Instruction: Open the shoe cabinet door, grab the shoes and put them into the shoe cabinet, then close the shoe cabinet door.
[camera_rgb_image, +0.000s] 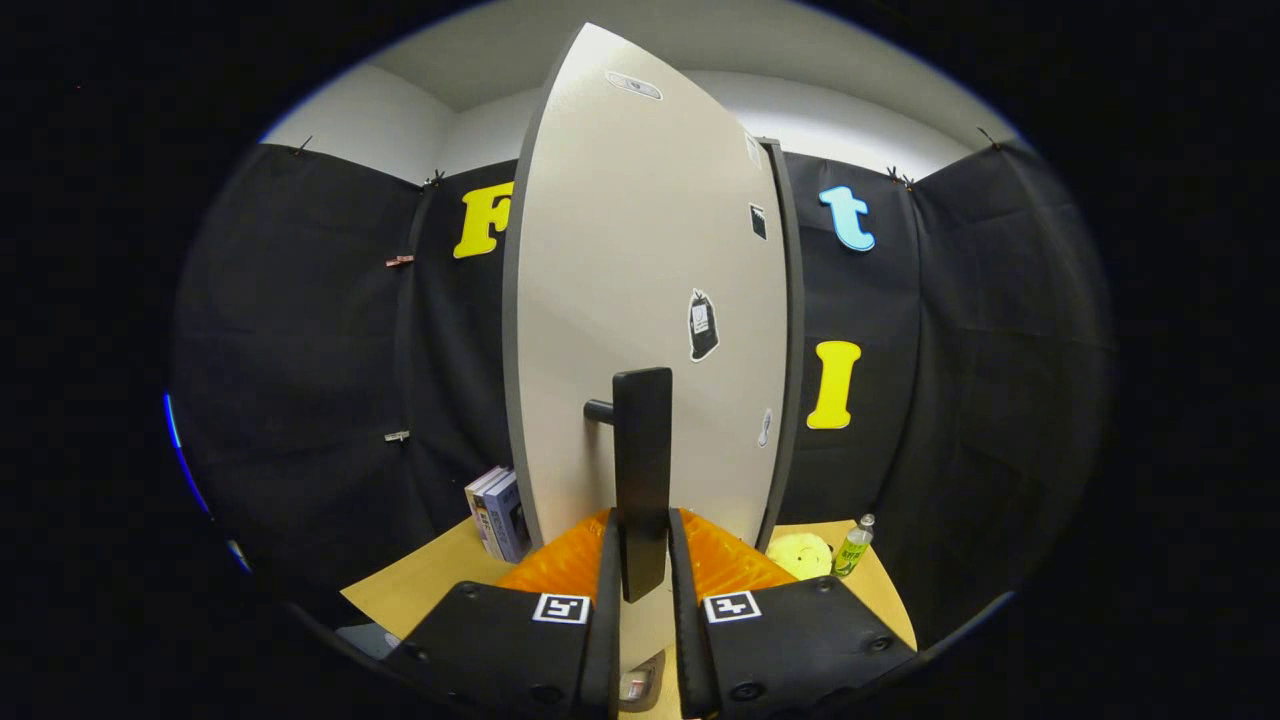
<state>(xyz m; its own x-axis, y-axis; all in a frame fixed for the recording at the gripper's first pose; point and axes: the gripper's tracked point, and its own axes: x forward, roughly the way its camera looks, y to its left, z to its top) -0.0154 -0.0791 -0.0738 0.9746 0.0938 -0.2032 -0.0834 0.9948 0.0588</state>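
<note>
Door swung partly out, its handle clamped between the gripper fingers.
Opening or closing stage unclear; shoes unseen.

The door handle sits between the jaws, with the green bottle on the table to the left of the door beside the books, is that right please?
Not quite. In the gripper view the handle does sit between the jaws of the gripper, but the bottle stands on the table to the right of the door, beside a yellow round thing. The books are on the left.
</note>
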